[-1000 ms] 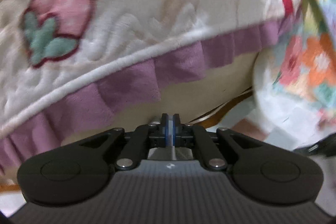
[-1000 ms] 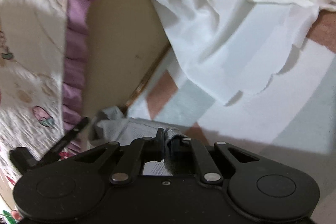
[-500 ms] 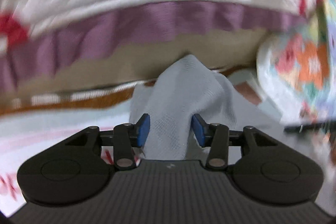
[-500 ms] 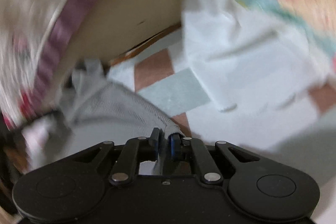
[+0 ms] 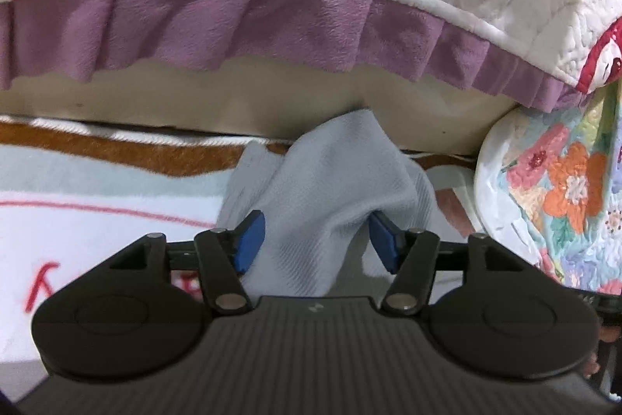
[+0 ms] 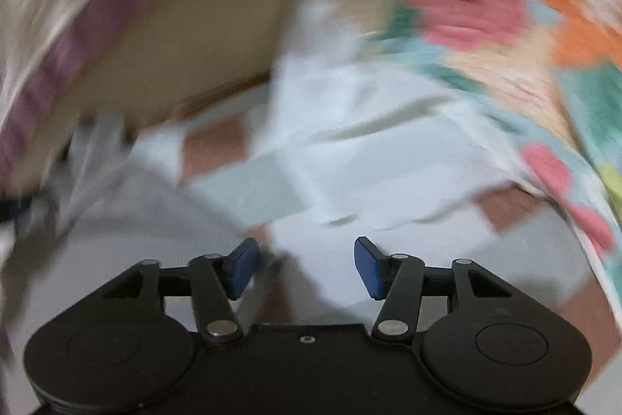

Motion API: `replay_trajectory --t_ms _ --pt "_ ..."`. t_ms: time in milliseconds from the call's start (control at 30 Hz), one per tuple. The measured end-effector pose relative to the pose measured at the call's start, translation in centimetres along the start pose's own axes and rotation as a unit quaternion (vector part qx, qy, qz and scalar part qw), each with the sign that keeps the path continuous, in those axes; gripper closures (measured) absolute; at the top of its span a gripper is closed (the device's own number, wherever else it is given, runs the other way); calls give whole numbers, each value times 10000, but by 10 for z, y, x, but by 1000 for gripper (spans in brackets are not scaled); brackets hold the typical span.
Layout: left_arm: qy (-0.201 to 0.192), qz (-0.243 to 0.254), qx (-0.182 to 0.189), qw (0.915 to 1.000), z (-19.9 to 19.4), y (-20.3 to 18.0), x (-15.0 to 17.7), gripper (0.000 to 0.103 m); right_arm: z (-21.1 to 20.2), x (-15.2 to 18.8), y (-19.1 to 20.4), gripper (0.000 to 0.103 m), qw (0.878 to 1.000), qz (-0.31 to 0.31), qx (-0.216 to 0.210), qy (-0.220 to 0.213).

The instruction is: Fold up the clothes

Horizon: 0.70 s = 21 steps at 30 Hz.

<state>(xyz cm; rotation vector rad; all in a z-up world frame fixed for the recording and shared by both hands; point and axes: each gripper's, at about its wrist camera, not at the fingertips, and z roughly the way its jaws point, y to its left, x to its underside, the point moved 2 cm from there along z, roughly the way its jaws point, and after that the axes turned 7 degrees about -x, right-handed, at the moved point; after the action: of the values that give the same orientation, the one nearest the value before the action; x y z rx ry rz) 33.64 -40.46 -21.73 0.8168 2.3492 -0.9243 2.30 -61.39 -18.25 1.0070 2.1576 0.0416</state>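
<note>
A light grey garment lies bunched on the patterned mat, rising in a peak against the bed base. My left gripper is open, its blue pads on either side of the grey cloth without pinching it. In the blurred right wrist view the same grey garment lies at the left. My right gripper is open and empty, just right of the cloth.
A cream quilt with a purple frill hangs over the beige bed base right behind the garment. A floral quilt and white cloth hang at the right. The striped mat lies below.
The left gripper opened from shut and now straddles the grey garment. The right gripper let go of the grey cloth and opened, swinging right.
</note>
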Motion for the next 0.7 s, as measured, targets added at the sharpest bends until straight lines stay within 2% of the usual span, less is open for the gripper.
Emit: replay_trajectory --t_ms 33,67,100,200,300,367,433,533,567,600,633,700 --pt "37 144 67 9999 4 -4 0 94 -8 0 -2 45 9999 -19 -81 -61" --pt "100 297 80 9995 7 -8 -1 99 -14 3 0 45 9996 -146 -257 -32" --pt "18 425 10 9991 7 -11 -1 101 -20 7 4 45 9985 -312 -443 69" --pt "-597 727 -162 9954 -7 -19 -2 101 -39 23 15 48 9922 -784 -880 404" --pt "-665 940 -404 9925 -10 -25 0 101 -61 51 9 47 9916 -858 -488 837" --pt "-530 1020 -531 9919 -3 -26 2 101 -83 71 0 47 9936 -543 -83 983" --pt "-420 891 -500 9939 2 -23 3 101 -102 94 -10 47 9940 -118 220 1063" --pt "-314 650 -450 9964 6 -20 2 101 -105 119 -16 47 9943 189 46 1046" --pt "-306 591 -444 9968 6 -19 1 101 -102 124 -17 51 9948 209 57 991" --pt "-298 531 -439 9972 6 -19 1 101 -101 127 -15 88 9957 83 163 905" --pt "-297 523 -445 9972 4 -20 1 101 -103 128 -11 94 9960 -139 309 831" --pt "-304 625 -465 9965 0 -22 1 101 -112 129 -5 95 9949 -341 634 710"
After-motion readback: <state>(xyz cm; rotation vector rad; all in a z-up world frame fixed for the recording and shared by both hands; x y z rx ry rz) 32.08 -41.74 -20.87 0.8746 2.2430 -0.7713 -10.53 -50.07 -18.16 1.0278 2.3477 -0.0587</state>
